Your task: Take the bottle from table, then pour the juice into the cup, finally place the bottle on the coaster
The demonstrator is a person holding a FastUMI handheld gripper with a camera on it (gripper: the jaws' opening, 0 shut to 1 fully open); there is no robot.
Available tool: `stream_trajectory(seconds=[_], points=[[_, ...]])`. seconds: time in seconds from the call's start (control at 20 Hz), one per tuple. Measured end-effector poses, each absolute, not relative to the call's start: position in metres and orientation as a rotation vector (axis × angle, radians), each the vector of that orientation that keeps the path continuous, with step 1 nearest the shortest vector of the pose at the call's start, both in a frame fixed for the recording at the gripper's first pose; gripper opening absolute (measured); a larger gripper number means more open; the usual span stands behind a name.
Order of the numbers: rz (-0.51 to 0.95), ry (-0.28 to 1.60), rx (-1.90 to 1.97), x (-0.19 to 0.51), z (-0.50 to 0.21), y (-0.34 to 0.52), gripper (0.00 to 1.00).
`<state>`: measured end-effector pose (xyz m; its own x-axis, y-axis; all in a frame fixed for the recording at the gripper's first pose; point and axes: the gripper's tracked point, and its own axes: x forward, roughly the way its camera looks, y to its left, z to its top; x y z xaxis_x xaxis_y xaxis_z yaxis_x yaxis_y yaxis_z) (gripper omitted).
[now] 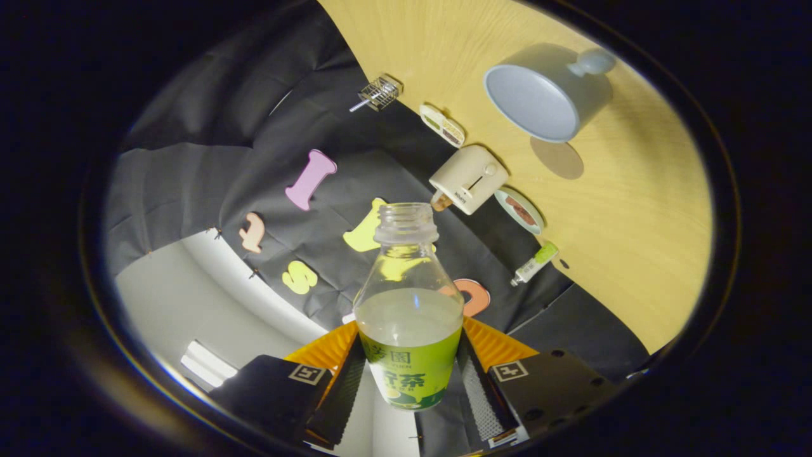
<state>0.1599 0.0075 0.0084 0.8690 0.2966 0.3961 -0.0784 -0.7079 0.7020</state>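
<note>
2 fingers (409, 381) clamp the juice bottle (409, 317), 1 on each side of its green label, so the grip is closed on the bottle. Cap is off; pale juice stands about halfway up. Bottle's long axis runs straight ahead from the fingers, neck pointing out toward a cream toaster-like toy (468, 179). Bench (634, 209) appears steeply slanted, so the gripper looks rolled. Cup (539, 95), pale blue, lies beyond and right of the bottle's mouth, well apart, showing an empty inside. Judgement: mouth must travel right and farther ahead before tipping. Brownish round coaster (557, 157) sits just beside the cup.
</note>
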Motion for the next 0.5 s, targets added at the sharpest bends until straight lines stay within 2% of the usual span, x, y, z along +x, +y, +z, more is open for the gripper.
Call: stream_trajectory(seconds=[0.2,0.5], points=[[0.560,0.241,2.057,0.161,0.005,0.026,0.80],[0.585,0.106,1.931,0.149,0.027,0.002,0.80]])
